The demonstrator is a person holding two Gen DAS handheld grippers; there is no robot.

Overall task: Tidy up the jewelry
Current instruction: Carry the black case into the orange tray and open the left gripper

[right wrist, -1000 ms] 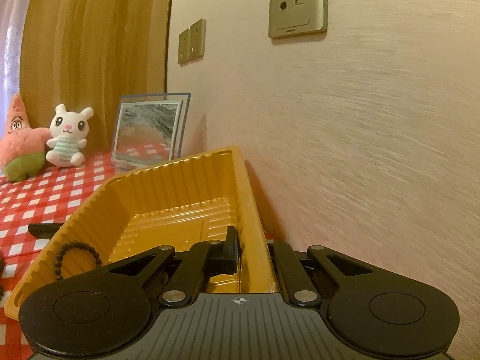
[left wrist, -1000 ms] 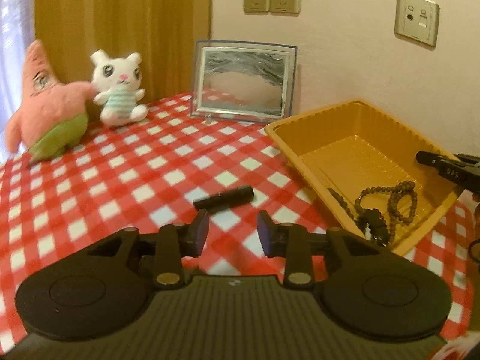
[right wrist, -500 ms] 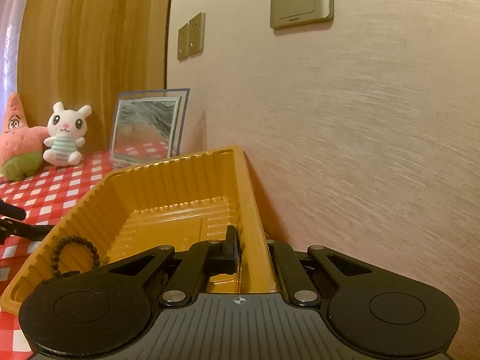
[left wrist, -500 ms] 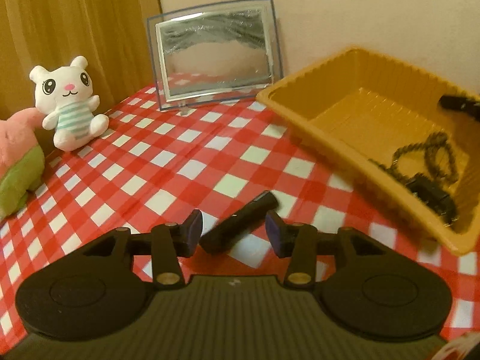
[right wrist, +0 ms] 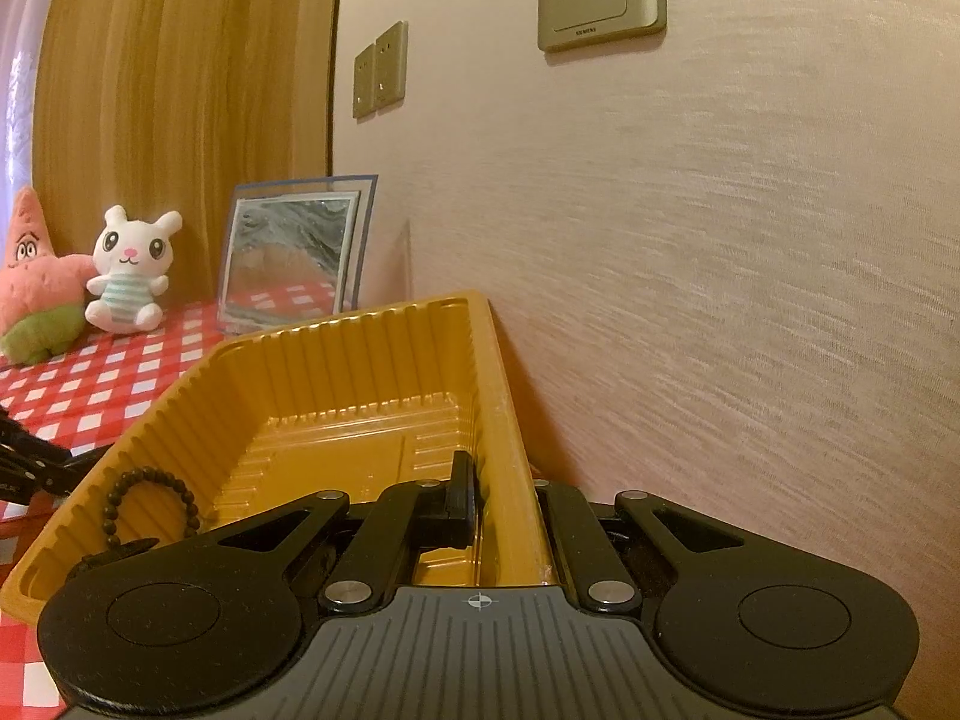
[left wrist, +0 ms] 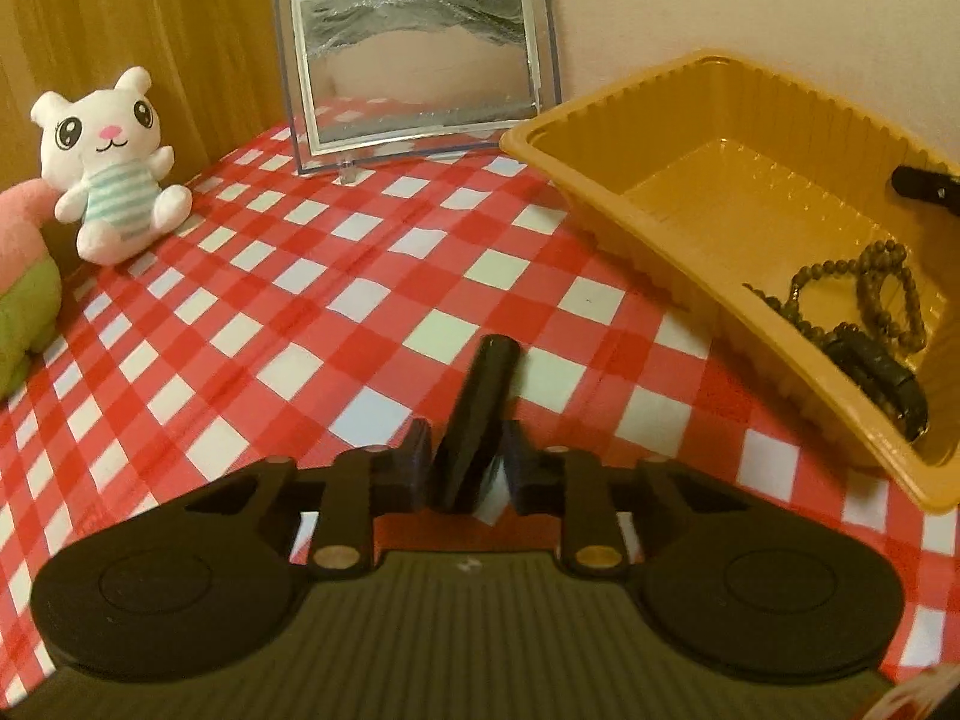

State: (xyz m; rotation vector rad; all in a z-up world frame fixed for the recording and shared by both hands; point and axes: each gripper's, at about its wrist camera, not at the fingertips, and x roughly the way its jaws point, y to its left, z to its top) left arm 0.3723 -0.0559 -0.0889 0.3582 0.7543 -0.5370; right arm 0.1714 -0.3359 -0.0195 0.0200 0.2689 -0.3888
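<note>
Only the left wrist view shows the left gripper [left wrist: 467,461], jaws just closing, clamped on one black tube [left wrist: 478,414]. Only the right wrist view shows the right gripper [right wrist: 503,495] pinching the one yellow tray's [right wrist: 360,372] near wall, with one bead bracelet [right wrist: 147,501] left of its fingers.

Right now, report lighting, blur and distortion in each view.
Left wrist view: warm dim light, fisheye bends the yellow tray, black tube in the left claw slightly soft. Right wrist view: same amber cast, wall smeared toward the edge.

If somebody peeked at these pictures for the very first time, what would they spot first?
Probably the red-and-white checked tablecloth filling the view, with the white bunny plush sitting at its far left. Next, the yellow tray on the right holding a dark bead necklace, and the left gripper closed on a small black tube.
</note>
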